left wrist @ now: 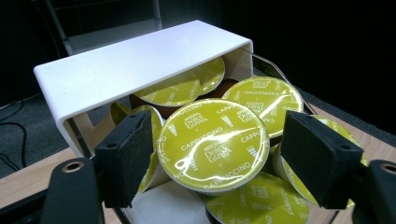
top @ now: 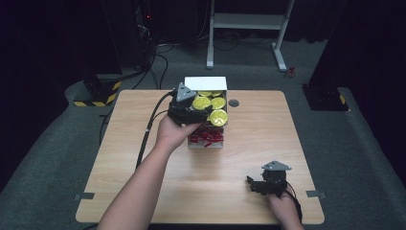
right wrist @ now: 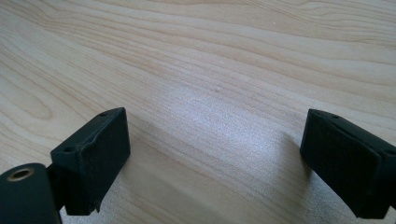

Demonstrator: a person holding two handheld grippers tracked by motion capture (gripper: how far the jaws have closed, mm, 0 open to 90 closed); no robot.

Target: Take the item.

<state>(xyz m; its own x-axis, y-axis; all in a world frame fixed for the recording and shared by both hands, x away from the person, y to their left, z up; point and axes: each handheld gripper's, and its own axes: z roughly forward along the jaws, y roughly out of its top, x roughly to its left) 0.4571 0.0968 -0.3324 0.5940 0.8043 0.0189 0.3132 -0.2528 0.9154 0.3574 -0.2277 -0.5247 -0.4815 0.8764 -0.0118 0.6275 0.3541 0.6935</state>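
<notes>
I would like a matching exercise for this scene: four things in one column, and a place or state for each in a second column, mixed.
1. left gripper
2. right gripper
3. yellow capsule
4. red capsules

a. open over bare table
b. lower part of the holder
c. between open fingers
d. at the holder's top

Pairs: 1-d, 2-a, 3-c, 4-b

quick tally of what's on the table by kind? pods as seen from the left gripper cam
Yellow-green capsules: 7 partly or fully visible in the left gripper view, more possibly hidden
White holder: 1
Red item under the holder: 1 cluster, too small to count
Hand-held grippers: 2, left, right
Total: 11
</notes>
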